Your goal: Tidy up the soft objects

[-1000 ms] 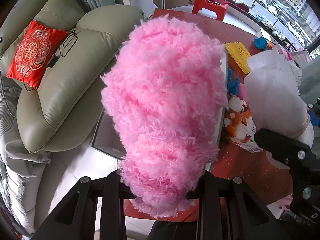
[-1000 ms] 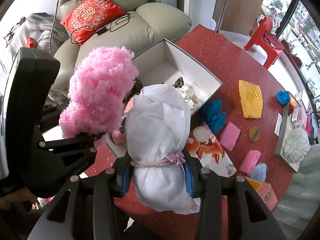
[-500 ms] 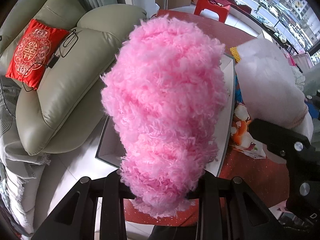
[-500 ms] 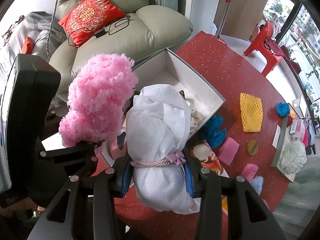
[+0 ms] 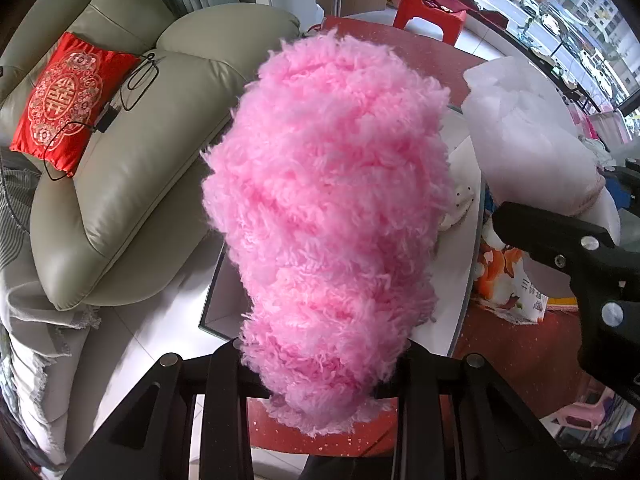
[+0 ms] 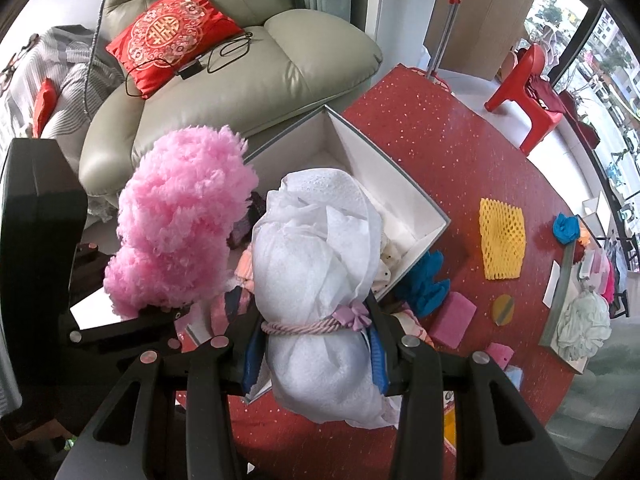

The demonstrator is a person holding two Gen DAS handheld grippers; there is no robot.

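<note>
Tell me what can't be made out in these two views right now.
- Left wrist view: the pink fluffy bundle in the left gripper hides most of the white box.
- Right wrist view: the white wrapped bundle in the right gripper covers the box's contents.
- Right wrist view: items at the red table's far right edge are too small to identify.

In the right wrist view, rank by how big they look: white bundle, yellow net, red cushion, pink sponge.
1. White bundle, though it is nearest the camera.
2. Red cushion.
3. Yellow net.
4. Pink sponge.
</note>
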